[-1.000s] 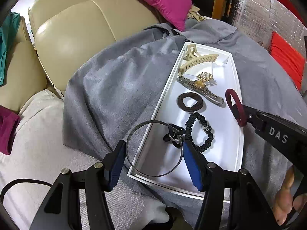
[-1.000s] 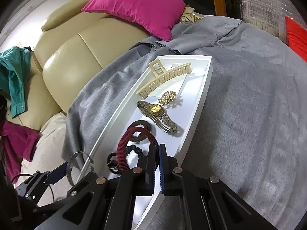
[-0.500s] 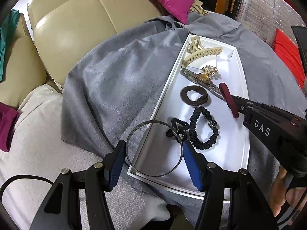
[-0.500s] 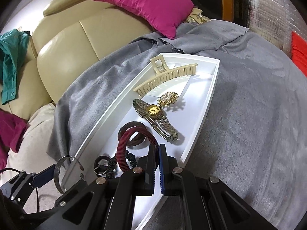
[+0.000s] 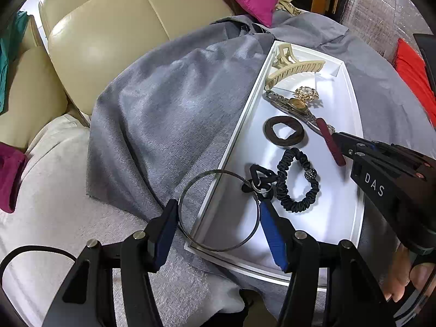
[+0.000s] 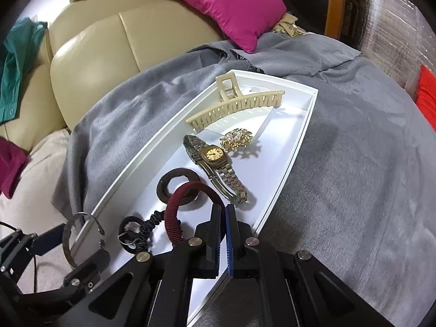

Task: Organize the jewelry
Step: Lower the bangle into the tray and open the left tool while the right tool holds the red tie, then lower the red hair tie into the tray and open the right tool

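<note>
A white tray (image 5: pixel 335 218) lies on a grey cloth. In it are a cream claw clip (image 5: pixel 294 69), a gold-faced watch (image 5: pixel 295 105), a pearl brooch (image 5: pixel 306 92), a brown hair tie (image 5: pixel 269 132), a black scrunchie (image 5: pixel 282 179) and a small black tie with a metal ring (image 5: pixel 259 178). My left gripper (image 5: pixel 218 209) is shut on a thin metal bangle (image 5: pixel 218 249), held over the tray's near left rim. My right gripper (image 6: pixel 223 207) is shut on a maroon hair tie (image 6: pixel 174 204), low over the tray beside the watch (image 6: pixel 215 158) and the brown tie (image 6: pixel 163 188).
The grey cloth (image 5: pixel 169 114) covers a rounded surface beside a beige leather sofa (image 5: pixel 109 41) with a magenta cushion (image 6: pixel 218 2). Red fabric (image 5: pixel 414 76) lies at the right edge. A hand (image 5: pixel 403 275) holds the right gripper's handle.
The right gripper has come lower and closer over the tray and rolled, so the maroon tie now shows edge-on near the watch strap. The left gripper still holds the bangle in the same place.
</note>
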Tool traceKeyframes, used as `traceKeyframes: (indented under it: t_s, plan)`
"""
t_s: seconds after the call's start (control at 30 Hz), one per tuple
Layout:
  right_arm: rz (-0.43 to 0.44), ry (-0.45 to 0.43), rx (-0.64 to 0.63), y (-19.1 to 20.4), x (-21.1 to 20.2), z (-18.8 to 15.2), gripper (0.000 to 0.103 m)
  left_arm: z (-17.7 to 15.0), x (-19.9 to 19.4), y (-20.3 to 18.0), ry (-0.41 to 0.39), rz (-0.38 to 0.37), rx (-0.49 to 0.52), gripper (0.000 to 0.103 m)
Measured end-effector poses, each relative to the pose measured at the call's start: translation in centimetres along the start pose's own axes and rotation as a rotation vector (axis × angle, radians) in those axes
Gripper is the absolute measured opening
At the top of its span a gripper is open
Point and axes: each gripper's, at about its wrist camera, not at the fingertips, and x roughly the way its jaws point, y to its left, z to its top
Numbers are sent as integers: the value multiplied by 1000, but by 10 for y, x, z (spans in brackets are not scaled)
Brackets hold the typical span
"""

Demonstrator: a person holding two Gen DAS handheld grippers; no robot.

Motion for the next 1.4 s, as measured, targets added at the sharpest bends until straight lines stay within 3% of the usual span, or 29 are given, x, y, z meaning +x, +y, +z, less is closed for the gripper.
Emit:
traceKeyframes:
  t_s: [0.3,0.97,1.23,1.4]
  plan:
    - [-12,18,-20,1,3,2,5,2,9,7,41,-17,-34,62]
    - [-50,73,-33,8,13,11,6,3,8,7,32,-13,-35,62]
    - [-12,86,13,2,11,13,6,2,5,9,23,-4,-37,62]
    - [6,72,41,-4,3,16,11,3,-4,6,-22,33,-17,62]
